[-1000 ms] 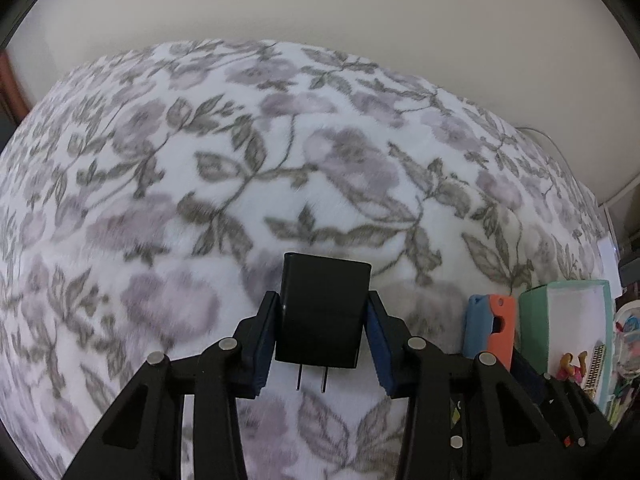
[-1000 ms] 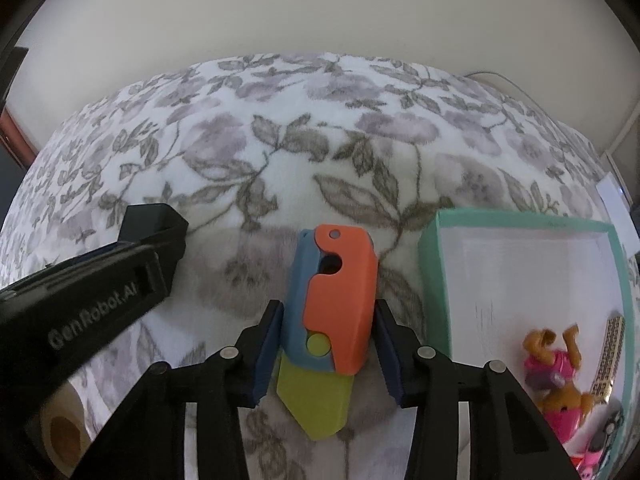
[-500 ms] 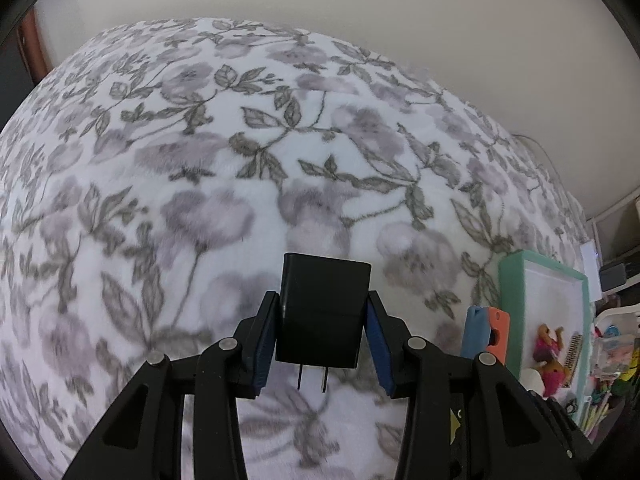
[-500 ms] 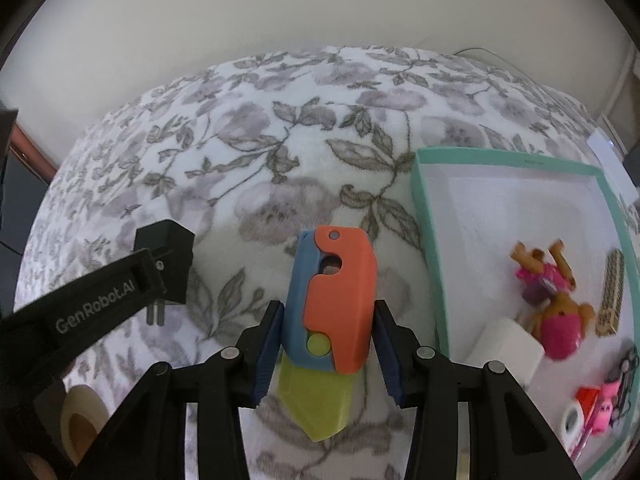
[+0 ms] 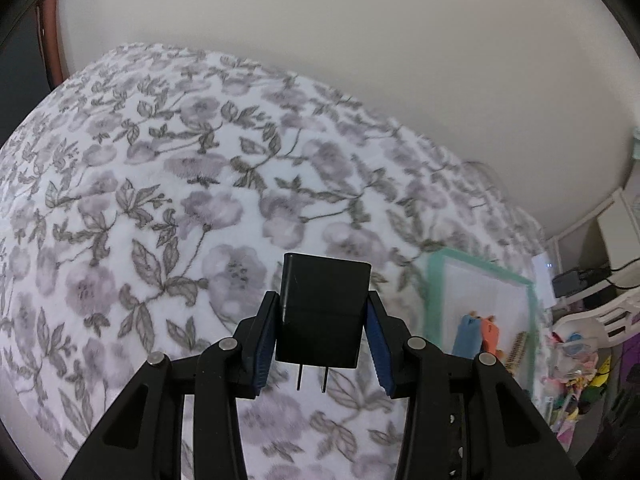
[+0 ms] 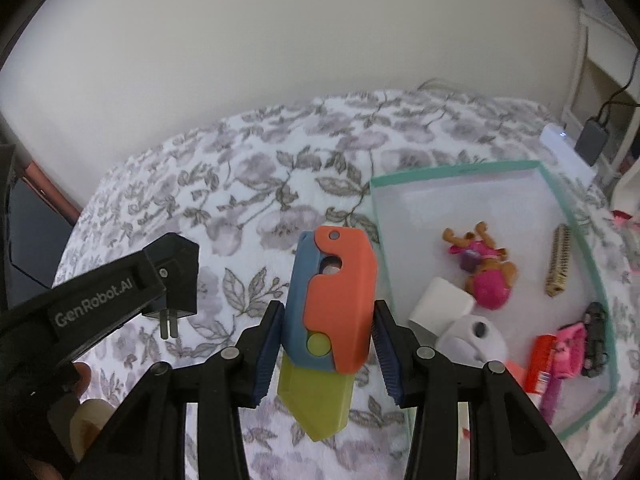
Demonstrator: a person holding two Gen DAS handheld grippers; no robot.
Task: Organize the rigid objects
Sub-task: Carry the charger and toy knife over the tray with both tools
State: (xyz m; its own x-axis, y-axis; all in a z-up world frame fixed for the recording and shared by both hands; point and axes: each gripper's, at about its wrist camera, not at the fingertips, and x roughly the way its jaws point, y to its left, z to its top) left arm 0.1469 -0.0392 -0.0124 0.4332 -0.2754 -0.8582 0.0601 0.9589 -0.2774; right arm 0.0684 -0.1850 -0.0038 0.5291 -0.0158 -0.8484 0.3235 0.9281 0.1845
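Beside floral bedding [image 6: 248,184], only the right view shows tray [image 6: 576,216] toys [image 6: 486,276].

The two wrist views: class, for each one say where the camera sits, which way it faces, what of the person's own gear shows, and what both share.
Left wrist: on the left gripper, angled down at the floral blanket; fingers clamp a black charger.
Right wrist: on the right gripper, facing down; it grips an orange-blue toy knife.
Shared: blanket, charger, toy knife, teal-rimmed tray.
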